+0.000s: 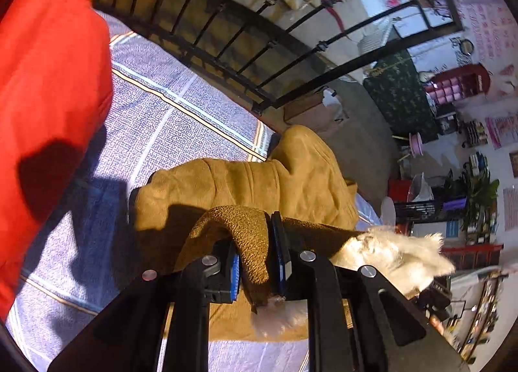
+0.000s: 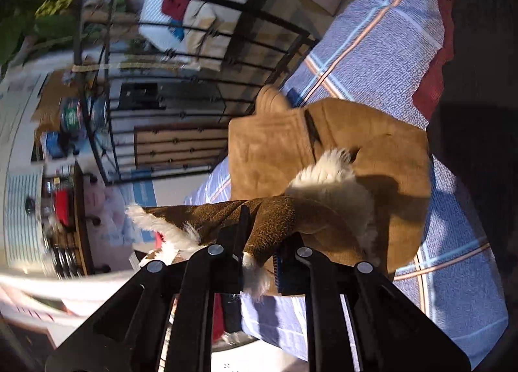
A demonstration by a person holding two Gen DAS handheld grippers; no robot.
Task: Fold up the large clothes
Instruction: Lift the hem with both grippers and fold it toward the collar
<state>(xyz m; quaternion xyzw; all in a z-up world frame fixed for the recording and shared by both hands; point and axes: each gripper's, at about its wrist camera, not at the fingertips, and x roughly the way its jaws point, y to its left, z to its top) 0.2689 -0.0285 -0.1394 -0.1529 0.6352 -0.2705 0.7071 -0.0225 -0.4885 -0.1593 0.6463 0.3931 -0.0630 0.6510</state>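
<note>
In the left wrist view, a red quilt point(image 1: 48, 87) is bulging along the left edge of the bed, leaving a strip of blue plaid bedsheet point(image 1: 168, 119) lying bare between it and the tan suede coat point(image 1: 246, 190). The coat is lying on the sheet near the bed's corner, partly bunched. The left gripper point(image 1: 255, 261) is clamping a knitted brown edge of the coat between its blue pads, the fabric draping over them. White fleece lining point(image 1: 395, 252) is sticking out to the right. A black iron railing point(image 1: 259, 48) is running behind the bed, closing off that side.

In the right wrist view, shelves of blurred clutter are filling the left, too smeared to identify. The railing point(image 2: 181, 87) is standing beyond the bed's end. The right gripper point(image 2: 260, 252) is pinching a fleece-trimmed coat edge, its jaws closed on it. The coat point(image 2: 323, 145) is spreading across the sheet point(image 2: 388, 41), with bare sheet showing to the right. The far right is falling into dark shadow.
</note>
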